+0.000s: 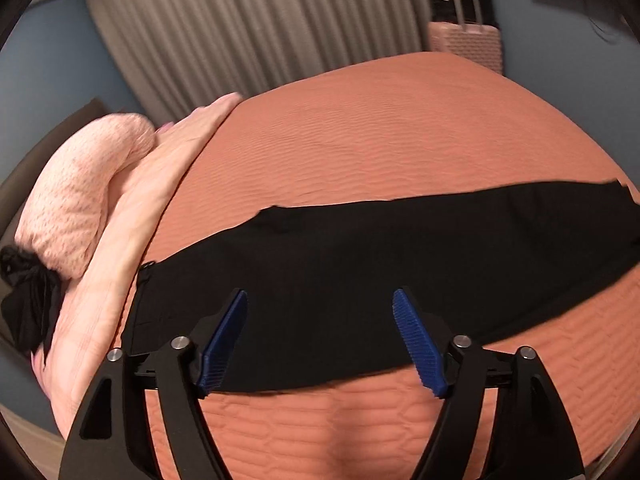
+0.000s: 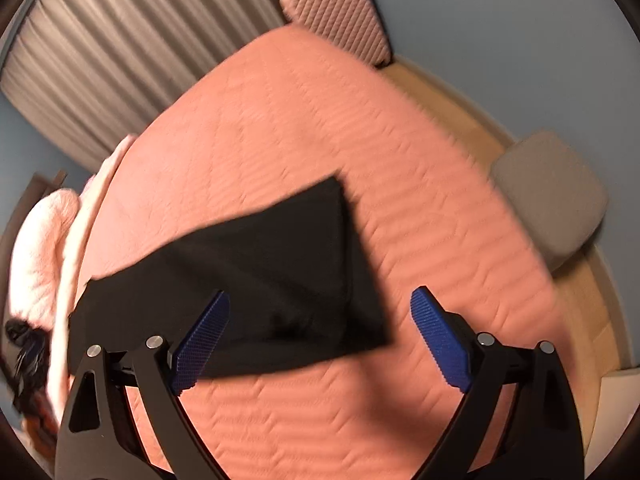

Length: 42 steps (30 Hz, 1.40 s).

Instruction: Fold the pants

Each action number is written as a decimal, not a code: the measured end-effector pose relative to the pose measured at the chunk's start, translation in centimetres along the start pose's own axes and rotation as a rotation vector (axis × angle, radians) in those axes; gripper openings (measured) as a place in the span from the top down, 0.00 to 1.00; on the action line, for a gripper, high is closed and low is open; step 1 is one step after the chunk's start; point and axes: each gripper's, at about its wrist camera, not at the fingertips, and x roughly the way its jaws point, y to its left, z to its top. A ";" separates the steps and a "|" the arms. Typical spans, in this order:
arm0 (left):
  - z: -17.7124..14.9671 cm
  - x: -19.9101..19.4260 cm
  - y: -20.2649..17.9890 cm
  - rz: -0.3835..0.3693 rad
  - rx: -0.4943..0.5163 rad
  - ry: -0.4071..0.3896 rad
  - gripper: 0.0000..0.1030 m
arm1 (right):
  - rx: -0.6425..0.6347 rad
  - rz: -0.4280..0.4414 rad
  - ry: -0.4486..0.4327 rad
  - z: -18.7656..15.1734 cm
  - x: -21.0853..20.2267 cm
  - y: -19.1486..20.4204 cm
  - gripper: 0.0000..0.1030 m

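1. The left gripper (image 1: pixel 320 340) has its blue pads (image 1: pixel 224 344) spread wide apart with nothing between them. It hangs over the near edge of the pants (image 1: pixel 380 272).
2. The right gripper (image 2: pixel 320 340) is likewise spread, its pads (image 2: pixel 440 340) clear of the cloth, with the pants' end corner (image 2: pixel 376 336) lying in the gap below.
3. The pants lie flat as a long black band on the salmon bedspread (image 1: pixel 400 128), running from about 8 o'clock to 3 o'clock in the left view.
4. Handling, as I judge it: light, limp cloth that will sag and drag on the quilt. It should be pinched at edges or corners, both layers together, since a shallow bite may catch only the top layer.
5. A fair hold looks to be the waist end at 8 o'clock and the far end at 3 o'clock.
6. Only the left view shows the waist end with its seam, near the pink pillows (image 1: pixel 80 200).
7. Only the right view shows the squared end of the band (image 2: pixel 340 240), the grey stool (image 2: pixel 556 200) at 3 o'clock and the wooden floor (image 2: pixel 592 312).
8. Both show a pink suitcase (image 2: pixel 340 12) near 12 o'clock.
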 end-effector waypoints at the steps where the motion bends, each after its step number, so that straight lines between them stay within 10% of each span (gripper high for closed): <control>1: 0.0 -0.3 -1.3 -0.015 0.031 0.001 0.28 | -0.049 0.001 -0.004 1.2 0.6 0.5 0.19; 11: -1.6 -2.1 -6.6 -0.023 0.110 0.046 0.24 | -0.422 -0.088 0.170 4.0 10.1 5.4 0.49; 14: -2.4 -2.0 -7.2 -0.027 0.129 0.067 0.24 | -0.470 -0.122 0.137 3.8 8.8 5.8 0.90; 17: -2.8 -2.0 -8.1 -0.027 0.137 0.080 0.24 | -0.468 -0.109 0.071 4.8 6.3 5.6 0.98; 21: -2.9 -1.7 -8.4 -0.032 0.127 0.094 0.24 | -0.484 -0.088 -0.041 7.2 4.7 5.8 0.99; 25: -2.8 -1.7 -7.7 -0.022 0.104 0.104 0.24 | -0.436 -0.221 0.092 6.7 8.0 3.2 0.95; 29: -3.2 -1.5 -5.7 0.023 0.072 0.088 0.16 | -0.340 -0.115 0.023 2.5 3.3 3.4 0.95; 39: -6.3 -0.6 -0.5 0.075 -0.047 0.147 0.16 | -0.636 0.085 0.120 -12.6 3.4 22.0 0.95; 41: -7.2 -1.0 0.4 0.091 -0.053 0.141 0.16 | -0.718 0.105 0.100 -14.2 4.2 26.6 0.83; 42: -7.6 -1.2 0.9 0.101 -0.055 0.140 0.16 | -0.744 0.114 0.089 -15.0 4.3 28.4 0.53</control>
